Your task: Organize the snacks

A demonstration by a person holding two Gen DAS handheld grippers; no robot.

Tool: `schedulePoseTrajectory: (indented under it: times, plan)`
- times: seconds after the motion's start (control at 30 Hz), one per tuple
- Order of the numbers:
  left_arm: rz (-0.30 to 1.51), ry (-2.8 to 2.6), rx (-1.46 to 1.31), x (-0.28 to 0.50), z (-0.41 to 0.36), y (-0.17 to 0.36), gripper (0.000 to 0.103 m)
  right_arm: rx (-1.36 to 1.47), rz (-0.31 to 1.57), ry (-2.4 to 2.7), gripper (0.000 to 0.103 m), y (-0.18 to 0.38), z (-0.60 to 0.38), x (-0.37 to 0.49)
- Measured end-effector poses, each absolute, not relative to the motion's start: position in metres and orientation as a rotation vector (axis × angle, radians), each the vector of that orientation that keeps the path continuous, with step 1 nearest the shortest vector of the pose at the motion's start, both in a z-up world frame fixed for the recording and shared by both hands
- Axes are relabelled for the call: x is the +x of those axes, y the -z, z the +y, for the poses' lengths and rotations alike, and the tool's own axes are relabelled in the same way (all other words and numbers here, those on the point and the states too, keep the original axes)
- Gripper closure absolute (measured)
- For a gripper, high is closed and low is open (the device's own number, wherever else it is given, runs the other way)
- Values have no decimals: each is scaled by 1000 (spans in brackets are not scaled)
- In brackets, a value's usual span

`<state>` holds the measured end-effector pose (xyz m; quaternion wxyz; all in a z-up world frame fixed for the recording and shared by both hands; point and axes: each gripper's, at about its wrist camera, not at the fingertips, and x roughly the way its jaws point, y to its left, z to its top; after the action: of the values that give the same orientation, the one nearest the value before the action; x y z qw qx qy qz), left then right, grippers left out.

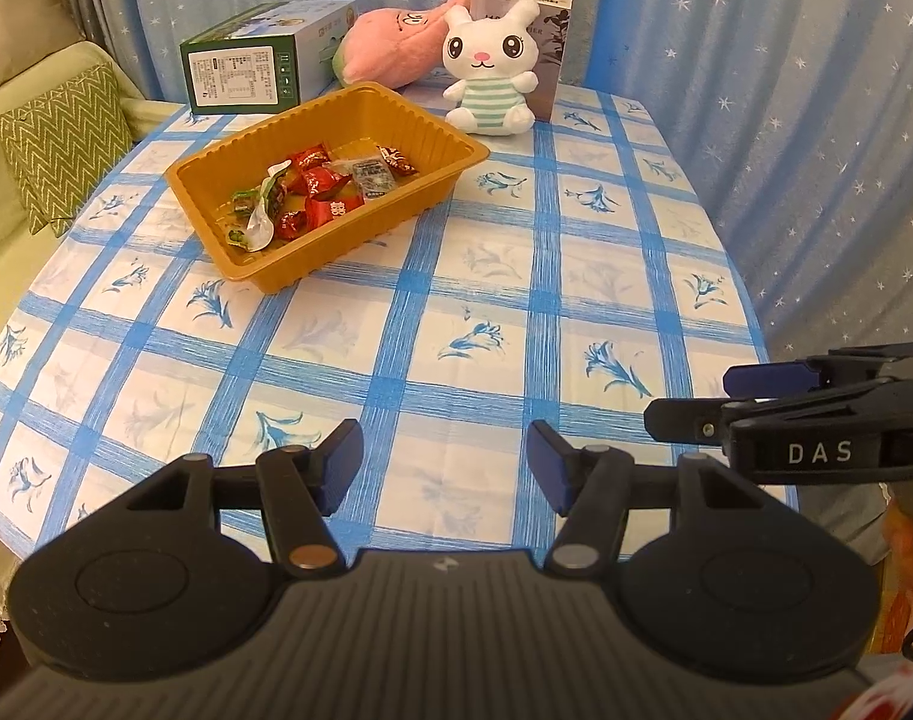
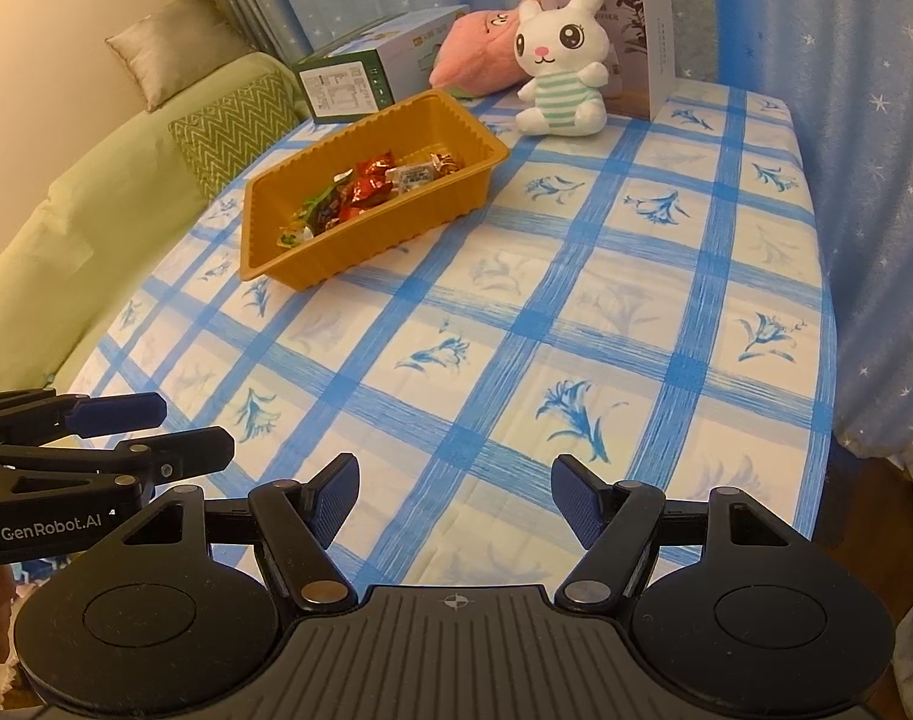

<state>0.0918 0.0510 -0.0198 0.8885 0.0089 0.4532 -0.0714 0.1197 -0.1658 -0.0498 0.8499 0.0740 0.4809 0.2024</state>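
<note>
An orange plastic tray (image 1: 432,177) (image 2: 396,234) stands on the far left part of the table and holds several wrapped snacks (image 1: 318,186) (image 2: 366,186), red, green and silver. My left gripper (image 1: 444,456) hovers over the near edge of the table, open and empty, well short of the tray. My right gripper (image 2: 455,492) is beside it on the right, also open with nothing between its fingers. Each gripper shows in the other's view: the right gripper (image 1: 696,396) at the right edge, the left gripper (image 2: 186,426) at the left edge.
A blue-checked tablecloth (image 1: 486,312) covers the table. At the back stand a green and white box (image 1: 246,69), a pink plush (image 1: 390,48), a white rabbit plush (image 1: 492,72) and an upright white box (image 1: 552,54). A green sofa with cushions (image 1: 60,138) lies left; starry curtains hang behind.
</note>
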Motion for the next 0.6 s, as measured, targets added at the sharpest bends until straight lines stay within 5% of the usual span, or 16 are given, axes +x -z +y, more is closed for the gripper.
schedulePoseTrajectory:
  times: [0.6]
  plan:
    - [939, 148, 17, 91, 54, 17, 45, 155, 1011, -427, 32, 49, -161, 120]
